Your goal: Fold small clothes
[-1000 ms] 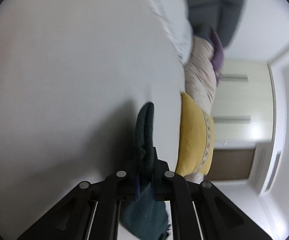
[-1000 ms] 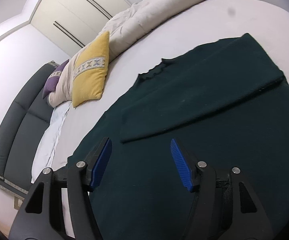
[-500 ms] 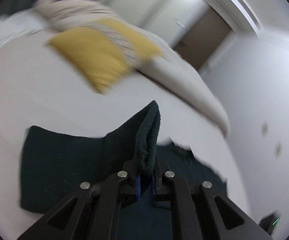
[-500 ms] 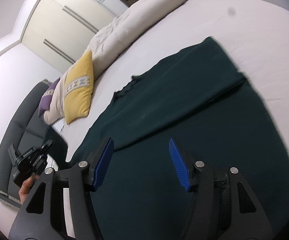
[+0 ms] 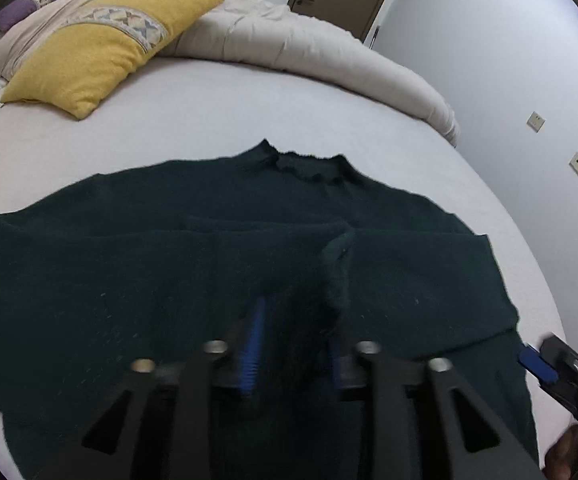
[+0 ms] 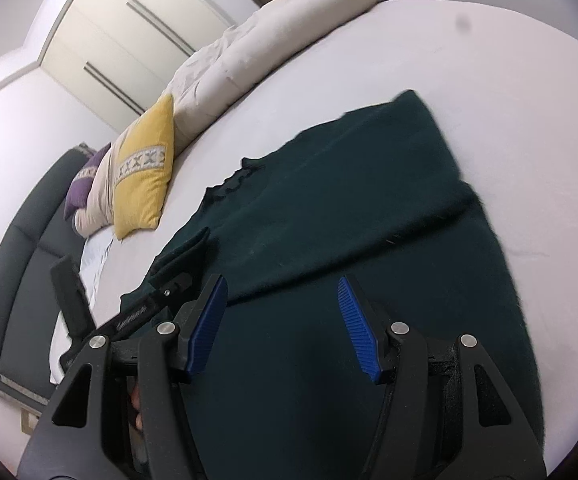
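A dark green sweater (image 5: pixel 137 280) is lying spread flat on the bed (image 5: pixel 217 112), both sleeves folded across its body. The left gripper (image 5: pixel 295 344) is opening its fingers, the sleeve cuff (image 5: pixel 337 276) slipping loose between them. The right gripper (image 6: pixel 283 328) is hovering over the sweater's lower part, fingers parted and holding nothing.

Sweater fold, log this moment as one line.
stage: sleeve folded in | left gripper: opening, cuff between jaws | right gripper: open, empty, over dark green sweater | surface: bed
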Tool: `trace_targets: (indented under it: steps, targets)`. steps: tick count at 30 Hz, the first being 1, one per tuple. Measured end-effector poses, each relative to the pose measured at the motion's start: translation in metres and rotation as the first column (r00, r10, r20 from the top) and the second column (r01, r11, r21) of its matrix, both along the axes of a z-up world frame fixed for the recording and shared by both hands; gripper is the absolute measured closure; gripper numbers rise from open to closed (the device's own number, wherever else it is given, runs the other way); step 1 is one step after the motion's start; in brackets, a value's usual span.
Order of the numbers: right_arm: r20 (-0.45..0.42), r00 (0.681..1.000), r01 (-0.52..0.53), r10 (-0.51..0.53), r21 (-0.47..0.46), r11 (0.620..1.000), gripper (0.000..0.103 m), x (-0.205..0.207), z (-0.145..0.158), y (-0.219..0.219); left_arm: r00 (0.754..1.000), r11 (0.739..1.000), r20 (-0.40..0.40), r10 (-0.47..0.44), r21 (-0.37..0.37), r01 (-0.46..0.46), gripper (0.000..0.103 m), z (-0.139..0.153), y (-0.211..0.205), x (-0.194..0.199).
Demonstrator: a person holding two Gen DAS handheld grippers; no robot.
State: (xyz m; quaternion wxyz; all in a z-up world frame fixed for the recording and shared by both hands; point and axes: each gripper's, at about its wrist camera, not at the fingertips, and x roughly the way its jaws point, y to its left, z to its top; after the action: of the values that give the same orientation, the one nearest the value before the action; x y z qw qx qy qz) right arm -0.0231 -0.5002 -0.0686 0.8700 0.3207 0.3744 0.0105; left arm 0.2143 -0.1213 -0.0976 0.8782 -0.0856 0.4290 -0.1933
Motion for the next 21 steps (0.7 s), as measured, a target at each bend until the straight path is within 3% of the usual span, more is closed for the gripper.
trace_targets:
  steps: [1,3,9,13,16,18,19,21]
  targets:
    - [-0.006,1.0,-0.013,0.013,-0.004,1.0,0.045,0.007,0.001,0.004,1.0,1.0,0.006,0.009,-0.014,-0.009,0.038,0.006,0.003,-0.001]
    - [-0.031,0.998,-0.057,0.057,-0.012,0.998,0.045,0.026,0.0,0.018,0.999,0.999,0.043,0.019,-0.035,-0.018,0.027,0.017,0.014,-0.016]
    - [-0.086,0.982,-0.168,0.168,0.014,0.986,0.045,0.094,-0.007,0.071,0.995,0.995,0.088,0.035,-0.094,-0.027,0.027,0.039,0.063,-0.034]
    - [-0.159,0.966,-0.215,0.205,-0.046,0.976,0.045,0.134,-0.015,0.104,0.985,0.984,0.099,0.144,-0.123,-0.131,0.027,0.04,0.124,-0.025]
    - [-0.247,0.941,-0.257,0.231,-0.078,0.963,0.045,0.159,-0.031,0.125,0.967,0.959,0.053,0.249,-0.154,-0.239,0.027,0.03,0.177,-0.017]
    - [-0.266,0.933,-0.285,0.243,-0.13,0.95,0.063,0.166,-0.035,0.134,0.957,0.945,0.027,0.288,-0.168,-0.28,0.027,0.023,0.199,-0.013]
    - [-0.271,0.93,-0.3,0.25,-0.162,0.94,0.086,0.167,-0.034,0.14,0.951,0.938,0.015,0.309,-0.169,-0.302,0.027,0.019,0.211,-0.011]
    - [-0.267,0.928,-0.315,0.261,-0.183,0.931,0.096,0.166,-0.031,0.145,0.94,0.924,0.0,0.342,-0.18,-0.336,0.027,0.013,0.227,-0.009]
